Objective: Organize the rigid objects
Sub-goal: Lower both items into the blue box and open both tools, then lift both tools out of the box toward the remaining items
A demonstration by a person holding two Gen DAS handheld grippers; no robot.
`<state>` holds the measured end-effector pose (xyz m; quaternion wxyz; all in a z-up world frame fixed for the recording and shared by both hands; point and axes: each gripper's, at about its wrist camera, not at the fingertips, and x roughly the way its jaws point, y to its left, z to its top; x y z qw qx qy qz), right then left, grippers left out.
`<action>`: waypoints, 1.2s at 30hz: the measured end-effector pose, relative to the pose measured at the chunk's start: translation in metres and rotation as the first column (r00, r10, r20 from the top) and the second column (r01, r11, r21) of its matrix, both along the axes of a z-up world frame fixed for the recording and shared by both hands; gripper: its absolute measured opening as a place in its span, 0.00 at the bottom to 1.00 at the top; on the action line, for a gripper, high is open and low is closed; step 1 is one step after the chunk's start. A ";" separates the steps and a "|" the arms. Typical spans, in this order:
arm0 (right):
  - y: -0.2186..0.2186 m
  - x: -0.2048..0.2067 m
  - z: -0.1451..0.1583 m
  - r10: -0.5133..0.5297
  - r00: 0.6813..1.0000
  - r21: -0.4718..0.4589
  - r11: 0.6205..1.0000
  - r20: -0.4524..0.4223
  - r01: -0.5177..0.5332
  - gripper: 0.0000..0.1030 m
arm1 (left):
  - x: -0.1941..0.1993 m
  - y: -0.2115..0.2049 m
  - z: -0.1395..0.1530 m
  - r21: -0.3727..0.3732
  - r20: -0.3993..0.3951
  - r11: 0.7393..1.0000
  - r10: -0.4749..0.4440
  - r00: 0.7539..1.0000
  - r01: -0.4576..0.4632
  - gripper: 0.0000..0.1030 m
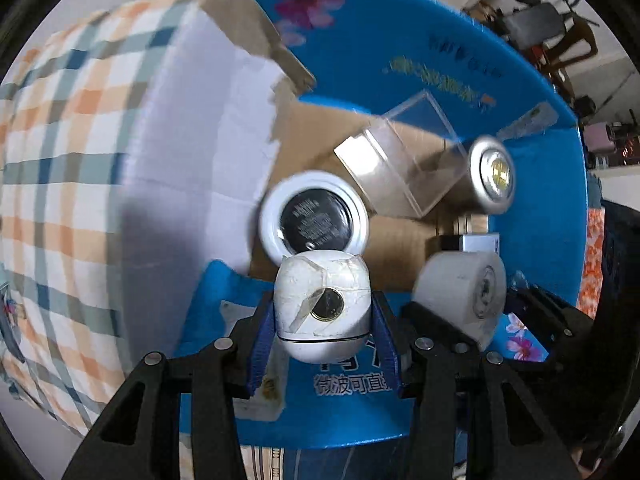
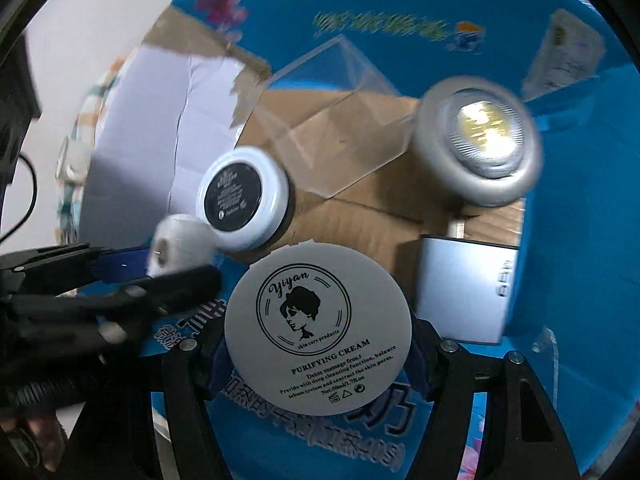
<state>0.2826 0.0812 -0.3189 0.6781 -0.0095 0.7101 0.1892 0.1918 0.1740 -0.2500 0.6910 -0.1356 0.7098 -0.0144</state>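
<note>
Left gripper [image 1: 323, 316]: blue pads pinch a small white egg-shaped container [image 1: 322, 304] with tape and a round metal inset; it is held above the near wall of the box.
Right gripper [image 2: 318, 356]: jaws clamp a round white cream jar [image 2: 318, 330] with a printed portrait label, over the near blue wall.
Container: blue printed cardboard box [image 2: 568, 216] with brown cardboard floor, seen from above.
Box, near right: grey rectangular case [image 2: 464, 288] against the right wall.
Box, centre-left: white-rimmed round jar with black label [image 2: 242, 198] on the floor.
Box, centre: clear plastic cube [image 2: 332, 120], tilted, beside the black-label jar.
Box, far right: silver round jar with gold centre [image 2: 480, 142].
Outside, left: checked cloth [image 1: 68, 184] under the box.
</note>
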 end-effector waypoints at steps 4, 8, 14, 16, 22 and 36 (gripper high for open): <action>0.001 0.003 -0.013 0.000 1.000 -0.021 1.000 -0.023 -0.001 0.69 | 0.005 -0.010 -0.019 -0.012 -0.054 0.999 -0.042 0.998 0.041 0.42; 0.001 0.004 -0.017 -0.011 0.999 -0.032 0.999 -0.045 0.010 0.69 | 0.010 -0.007 -0.037 -0.052 -0.113 0.998 -0.030 0.993 0.024 0.42; -0.012 0.002 -0.014 -0.047 0.997 -0.017 0.999 -0.061 0.046 0.75 | 0.011 -0.006 -0.037 -0.017 -0.133 0.999 -0.030 0.991 0.028 0.45; -0.014 -0.002 -0.010 -0.046 0.998 -0.021 0.999 -0.051 0.045 0.76 | 0.011 -0.006 -0.031 -0.001 -0.123 0.999 -0.032 0.992 0.032 0.51; -0.030 -0.014 0.009 -0.082 0.996 -0.120 0.989 0.037 0.086 0.86 | 0.000 -0.018 -0.004 0.034 -0.054 0.999 -0.028 0.998 0.030 0.73; -0.057 -0.046 0.104 -0.219 0.947 -0.152 0.954 0.236 0.258 0.88 | -0.030 -0.036 0.082 0.188 0.160 0.982 -0.057 0.986 0.026 0.99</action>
